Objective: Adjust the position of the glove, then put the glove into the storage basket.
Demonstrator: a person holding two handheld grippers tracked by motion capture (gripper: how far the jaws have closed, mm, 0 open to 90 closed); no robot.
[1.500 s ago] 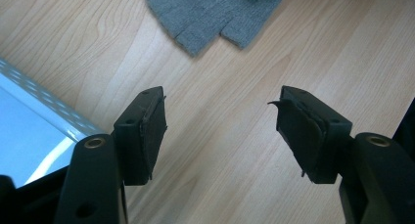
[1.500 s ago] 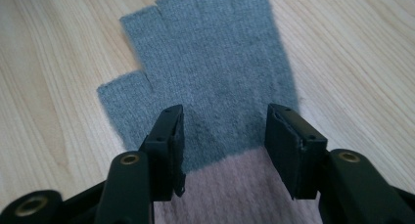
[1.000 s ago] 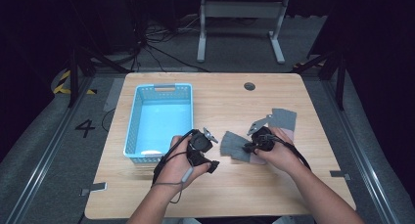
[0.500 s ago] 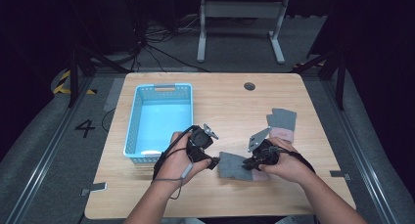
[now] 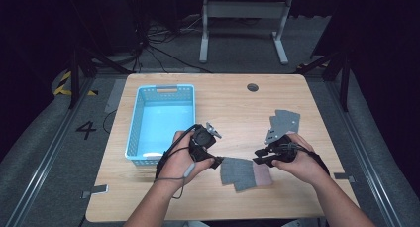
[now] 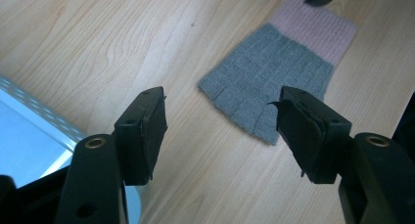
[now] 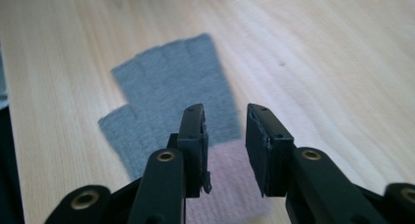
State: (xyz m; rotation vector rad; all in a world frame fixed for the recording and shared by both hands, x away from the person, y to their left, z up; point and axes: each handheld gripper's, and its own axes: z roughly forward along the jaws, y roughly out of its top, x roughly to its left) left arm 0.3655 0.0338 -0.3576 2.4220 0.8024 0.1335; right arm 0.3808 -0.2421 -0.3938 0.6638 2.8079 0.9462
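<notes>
Wooden tabletop (image 5: 233,108) in a dark room: a grey fingerless glove (image 5: 245,173) with a pink cuff lies flat near the front edge, between the two claws.

Soft, light knit, it should drape and bunch, so pinch the thicker cuff. Its long axis runs across the tabletop, finger stubs toward the left claw (image 6: 222,131), which hangs apart and empty. The right claw (image 7: 224,150) has just been opening over the cuff, clamping nothing.

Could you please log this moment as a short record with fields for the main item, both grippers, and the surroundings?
item: grey fingerless glove with pink cuff, flat on the table
right gripper: jaws just been opening, nothing between them, above the cuff
left gripper: open, empty, beside the glove's finger end
basket: blue, left of the hands
other cloth: grey, further right
</notes>
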